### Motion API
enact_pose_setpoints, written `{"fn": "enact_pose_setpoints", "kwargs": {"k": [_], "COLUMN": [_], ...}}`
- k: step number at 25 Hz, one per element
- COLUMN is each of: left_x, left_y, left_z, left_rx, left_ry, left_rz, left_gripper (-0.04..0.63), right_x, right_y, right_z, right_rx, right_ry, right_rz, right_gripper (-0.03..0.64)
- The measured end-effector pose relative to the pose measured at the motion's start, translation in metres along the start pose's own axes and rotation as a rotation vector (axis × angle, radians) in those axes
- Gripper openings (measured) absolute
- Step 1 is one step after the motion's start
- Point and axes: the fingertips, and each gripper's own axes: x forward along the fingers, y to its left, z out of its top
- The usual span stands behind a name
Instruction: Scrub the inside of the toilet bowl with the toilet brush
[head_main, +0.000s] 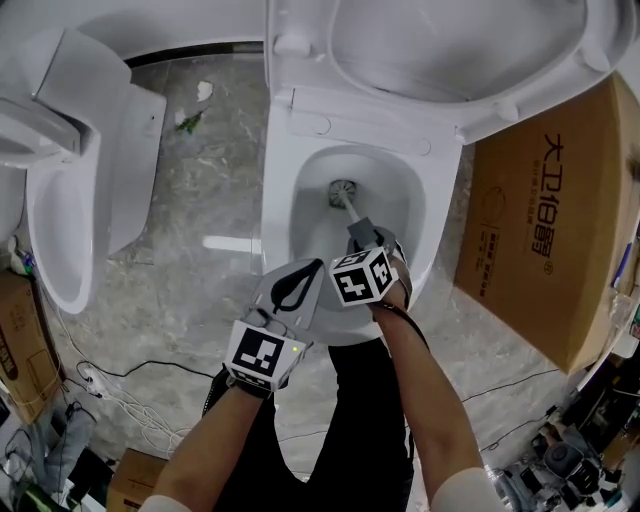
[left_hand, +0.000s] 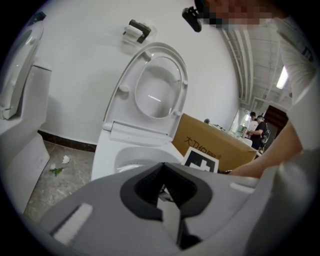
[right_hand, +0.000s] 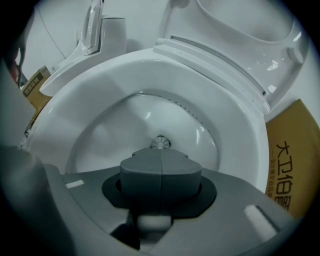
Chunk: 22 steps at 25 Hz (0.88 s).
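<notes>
The white toilet bowl (head_main: 402, 205) (right_hand: 115, 120) (left_hand: 131, 159) stands open with seat and lid (head_main: 450, 50) (left_hand: 157, 92) raised. The toilet brush's round head (head_main: 343, 189) (right_hand: 160, 142) rests deep in the bowl near the drain, and its handle slants back toward me. My right gripper (head_main: 362, 233) (right_hand: 161, 159) is shut on that handle, low inside the bowl over the front rim. My left gripper (head_main: 312, 268) (left_hand: 162, 169) hovers at the bowl's front left rim beside the right one. Its tips meet and it holds nothing.
A second white toilet (head_main: 80, 200) stands to the left. A brown cardboard box (head_main: 550, 220) (left_hand: 215, 142) sits tight against the bowl's right side. Scraps of litter (head_main: 195, 110) lie on the marble floor behind, and cables (head_main: 120, 390) trail at the lower left.
</notes>
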Motion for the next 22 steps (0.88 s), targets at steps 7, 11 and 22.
{"fn": "enact_pose_setpoints", "kwargs": {"k": [7,11,22], "left_x": [0.004,-0.004,-0.034], "left_y": [0.002,-0.003,-0.029], "left_z": [0.005,0.012,0.030], "left_rx": [0.001,0.010,0.010], "left_ry": [-0.010,-0.005,0.006], "left_rz": [0.016,0.016,0.001], "left_gripper": [0.006,0.006,0.006], "right_x": [0.005,-0.007,-0.065], "right_y": [-0.002,-0.004,0.001], "right_z": [0.001,0.001,-0.013], "right_rx": [0.018,0.049,0.094], "right_ry": [-0.028,-0.029,-0.034], "right_rz": [-0.015,-0.008,-0.008], "right_gripper": [0.163,0.163,0.163]}}
